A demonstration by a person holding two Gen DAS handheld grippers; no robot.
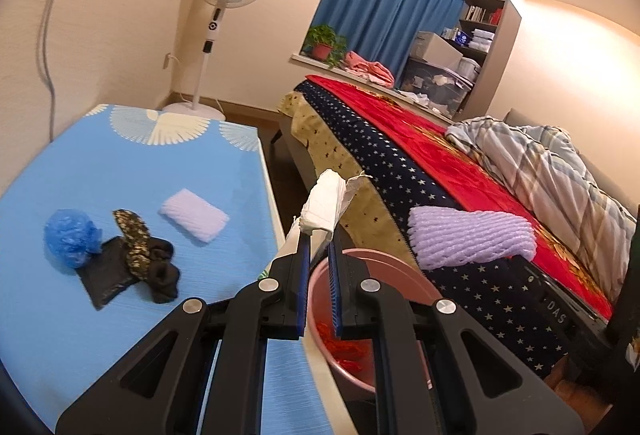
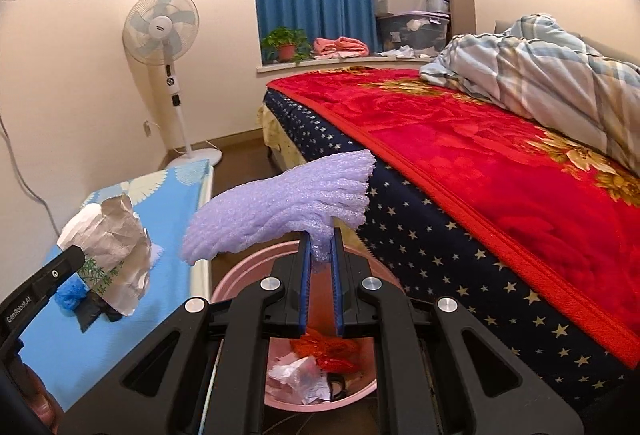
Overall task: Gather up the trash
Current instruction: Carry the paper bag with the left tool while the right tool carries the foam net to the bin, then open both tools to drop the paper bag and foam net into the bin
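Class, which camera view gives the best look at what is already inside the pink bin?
The right wrist view: the pink bin shows white paper and red scraps. In the left wrist view the claw hides most of it, leaving only red scraps.

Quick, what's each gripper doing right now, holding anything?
Left gripper: shut on the crumpled white paper.
Right gripper: shut on the purple foam net, above the pink bin.

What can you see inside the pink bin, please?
Inside the pink bin: red netting and crumpled white paper. The right gripper covers the rest.
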